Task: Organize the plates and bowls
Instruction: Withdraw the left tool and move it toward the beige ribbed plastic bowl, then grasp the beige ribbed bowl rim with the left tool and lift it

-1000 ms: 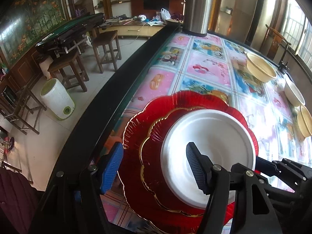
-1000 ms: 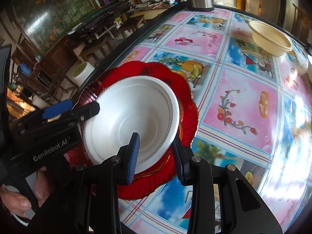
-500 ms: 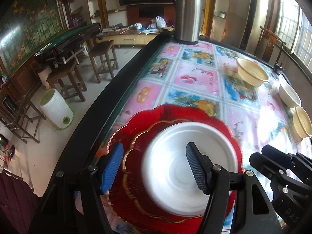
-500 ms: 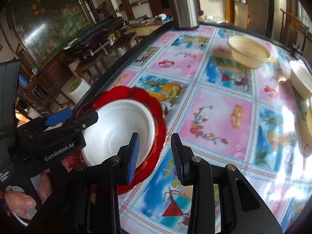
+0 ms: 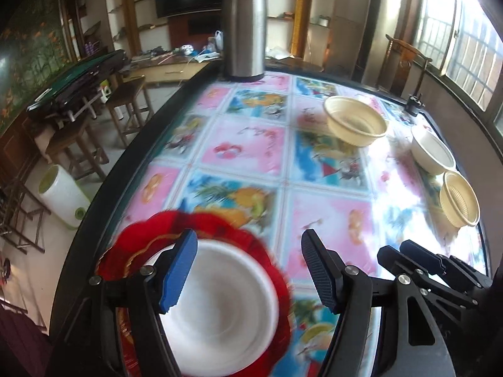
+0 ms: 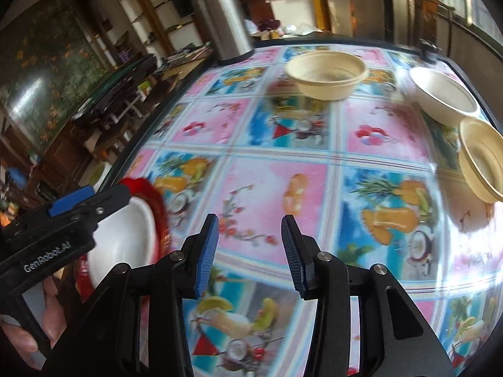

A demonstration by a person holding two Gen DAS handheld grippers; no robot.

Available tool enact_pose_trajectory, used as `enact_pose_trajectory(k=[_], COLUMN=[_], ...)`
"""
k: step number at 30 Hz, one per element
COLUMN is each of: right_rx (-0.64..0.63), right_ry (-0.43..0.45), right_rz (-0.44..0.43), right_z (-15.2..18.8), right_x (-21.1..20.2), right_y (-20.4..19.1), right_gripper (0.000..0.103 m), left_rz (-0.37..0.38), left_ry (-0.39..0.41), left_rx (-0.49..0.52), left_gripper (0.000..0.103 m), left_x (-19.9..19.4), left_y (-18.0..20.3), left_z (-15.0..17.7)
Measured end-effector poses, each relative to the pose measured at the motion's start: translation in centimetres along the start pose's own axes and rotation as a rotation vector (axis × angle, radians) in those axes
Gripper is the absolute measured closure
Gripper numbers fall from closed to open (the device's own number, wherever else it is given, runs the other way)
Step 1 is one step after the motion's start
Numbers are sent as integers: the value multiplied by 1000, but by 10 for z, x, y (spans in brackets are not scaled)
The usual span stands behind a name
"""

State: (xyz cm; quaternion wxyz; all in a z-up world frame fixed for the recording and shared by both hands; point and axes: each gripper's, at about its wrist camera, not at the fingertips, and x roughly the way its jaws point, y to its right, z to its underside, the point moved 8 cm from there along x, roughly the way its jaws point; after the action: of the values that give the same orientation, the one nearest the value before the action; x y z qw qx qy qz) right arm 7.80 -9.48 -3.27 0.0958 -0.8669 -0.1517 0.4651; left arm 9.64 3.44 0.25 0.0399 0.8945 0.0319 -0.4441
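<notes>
The desk (image 5: 245, 154), under a bright picture-tile cloth, carried everything. A steel flask (image 5: 243, 34) stood at its far edge. At the near left edge lay a red plate (image 5: 220, 223) with a white bowl (image 5: 220, 308) resting in it. Three pale bowls sat toward the far right side: a cream bowl (image 6: 325, 73), a white one (image 6: 443, 94) and another cream one (image 6: 482, 160) nearest the right edge. The left claw (image 5: 248, 273) hung above the red plate, its jaws apart and gripping nothing. The right claw (image 6: 250, 251) hovered over bare cloth just right of the plate, its jaws opening with nothing between them.
</notes>
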Motion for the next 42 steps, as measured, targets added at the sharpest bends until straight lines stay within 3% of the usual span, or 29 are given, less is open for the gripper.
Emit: enact_pose_trajectory(k=[12, 19, 25, 32, 40, 41, 42], right_rx=[133, 233, 302, 345, 253, 247, 245], right_ry=[30, 45, 58, 49, 12, 13, 11], right_rz=[61, 21, -13, -51, -7, -11, -14], right_z=[-69, -119, -158, -181, -191, -191, -191], right_x=[18, 46, 74, 103, 135, 137, 139], right_y=[87, 120, 141, 154, 154, 155, 156], right_gripper=[62, 62, 62, 62, 62, 65, 78], left_rz=[37, 57, 107, 117, 44, 39, 35], left_ry=[-56, -83, -128, -163, -206, -211, -222], left_rx=[32, 23, -43, -47, -2, 3, 11], left_gripper=[34, 34, 34, 34, 34, 34, 35], left_x=[57, 104, 146, 181, 215, 218, 222], left_y=[68, 96, 106, 121, 129, 130, 131], left_z=[-60, -107, -134, -145, -143, -142, -140])
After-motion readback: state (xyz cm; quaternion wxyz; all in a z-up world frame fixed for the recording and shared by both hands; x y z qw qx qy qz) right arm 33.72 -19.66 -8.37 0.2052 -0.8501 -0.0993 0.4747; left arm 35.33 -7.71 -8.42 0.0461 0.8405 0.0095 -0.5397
